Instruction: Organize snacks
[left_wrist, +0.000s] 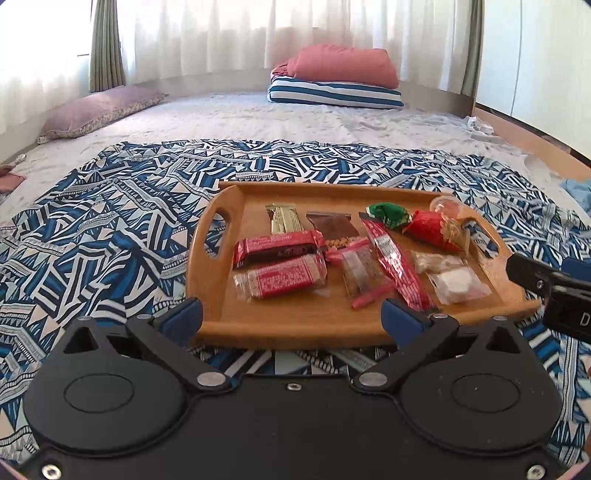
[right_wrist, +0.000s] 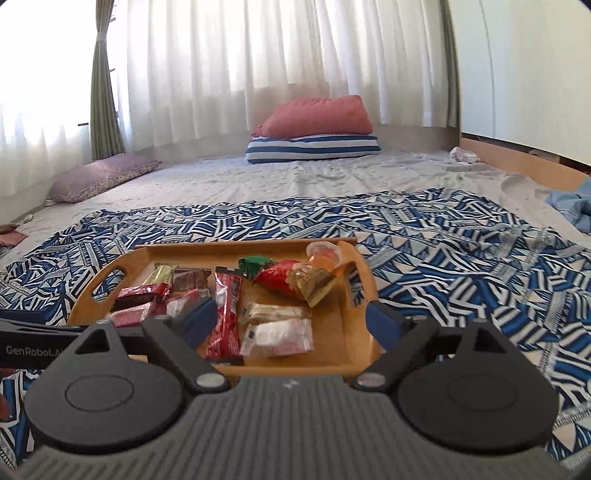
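Note:
A wooden tray (left_wrist: 229, 314) with handles lies on a blue patterned cloth (left_wrist: 110, 221) on the bed. It holds several snacks: red bars (left_wrist: 280, 278), a long red packet (left_wrist: 397, 266), a red cone packet (left_wrist: 434, 229), a green candy (left_wrist: 388, 214), a clear jelly cup (left_wrist: 445, 205) and white sweets (left_wrist: 458, 282). My left gripper (left_wrist: 291, 314) is open and empty at the tray's near edge. My right gripper (right_wrist: 290, 319) is open and empty above the tray's (right_wrist: 340, 332) near right part, over the white sweets (right_wrist: 279, 336).
A red pillow (left_wrist: 343, 66) on a striped one (left_wrist: 332, 94) lies at the far end of the bed. A mauve pillow (left_wrist: 96, 110) lies far left. Curtains hang behind. A light blue cloth (right_wrist: 572, 206) lies at the right.

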